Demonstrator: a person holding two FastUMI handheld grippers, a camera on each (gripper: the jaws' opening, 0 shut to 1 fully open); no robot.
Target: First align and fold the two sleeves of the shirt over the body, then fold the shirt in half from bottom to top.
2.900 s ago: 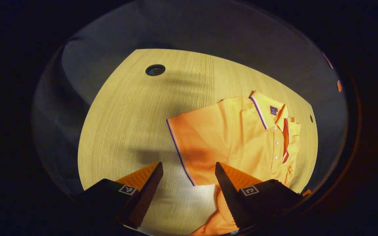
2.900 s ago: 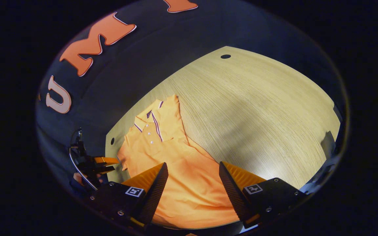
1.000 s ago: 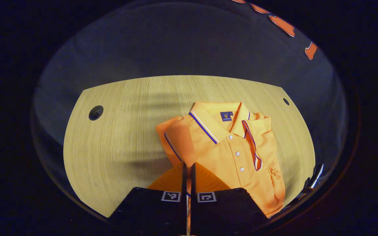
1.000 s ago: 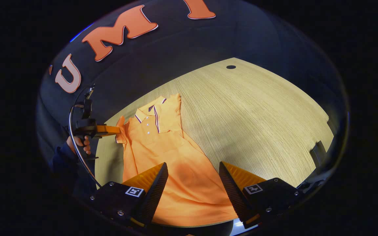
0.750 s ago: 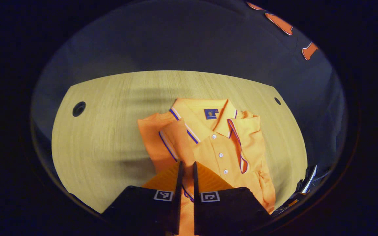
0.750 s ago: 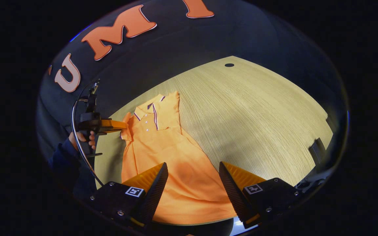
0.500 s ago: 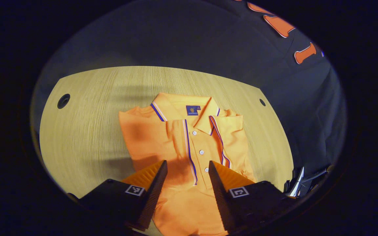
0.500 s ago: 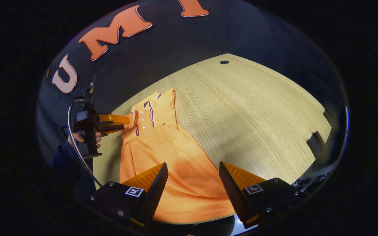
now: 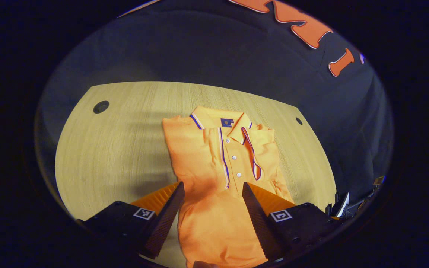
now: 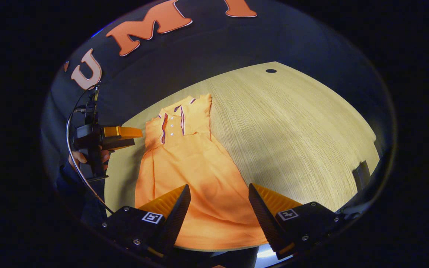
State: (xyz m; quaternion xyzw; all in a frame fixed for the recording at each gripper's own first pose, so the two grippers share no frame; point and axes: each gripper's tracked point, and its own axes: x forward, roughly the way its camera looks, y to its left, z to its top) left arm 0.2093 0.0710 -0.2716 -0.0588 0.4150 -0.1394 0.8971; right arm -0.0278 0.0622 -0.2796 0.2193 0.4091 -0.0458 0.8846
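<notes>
The orange shirt [image 9: 214, 167] lies flat on the worktop [image 9: 117, 149], sleeves folded in, hem at the near edge. Both left tongs [image 9: 210, 201] and right tongs [image 10: 220, 203] hover above it, spread apart, holding nothing. Bare worktop stretches on both sides of the shirt.

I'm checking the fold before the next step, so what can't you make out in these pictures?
- Shirt hem: in the left gripper view, cut off at the bottom edge.
- Hem corners: in the right gripper view, behind the right gripper fingers.
- Collar label: too small to make out.
- Left gripper in the right gripper view: seen side-on, gap unclear.
</notes>
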